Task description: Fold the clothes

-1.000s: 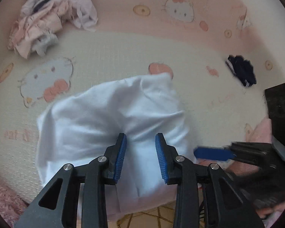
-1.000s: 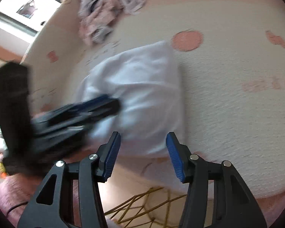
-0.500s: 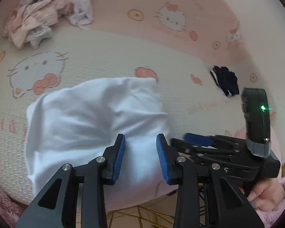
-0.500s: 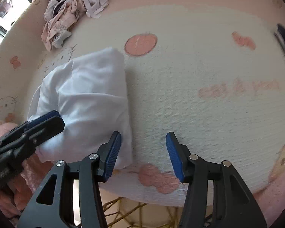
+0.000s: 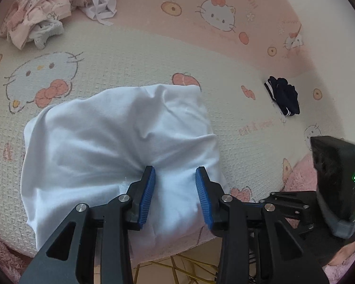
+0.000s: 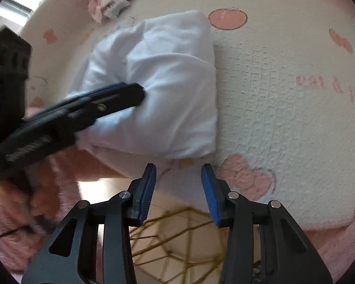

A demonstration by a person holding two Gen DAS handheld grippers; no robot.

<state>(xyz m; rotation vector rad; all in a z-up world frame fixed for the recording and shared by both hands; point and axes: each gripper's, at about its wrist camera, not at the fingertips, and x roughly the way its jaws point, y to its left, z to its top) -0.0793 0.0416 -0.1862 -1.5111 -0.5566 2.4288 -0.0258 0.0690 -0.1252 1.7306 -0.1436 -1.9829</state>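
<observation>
left wrist view only: dark garment (image 5: 282, 99) far right of left hand-held gripper (image 5: 175, 177) | left hand-held gripper wide over white folded garment (image 5: 120, 142) | right hand-held gripper (image 6: 178, 179) wide, empty, at bed (image 6: 284, 118) edge

A Hello Kitty mat (image 5: 135, 54) (pink-bordered) above a gold wire frame (image 6: 177, 243).

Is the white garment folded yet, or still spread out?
Folded: the white garment lies as a compact, puffy rectangle with doubled edges on the mat. The left claw is open over it.
</observation>
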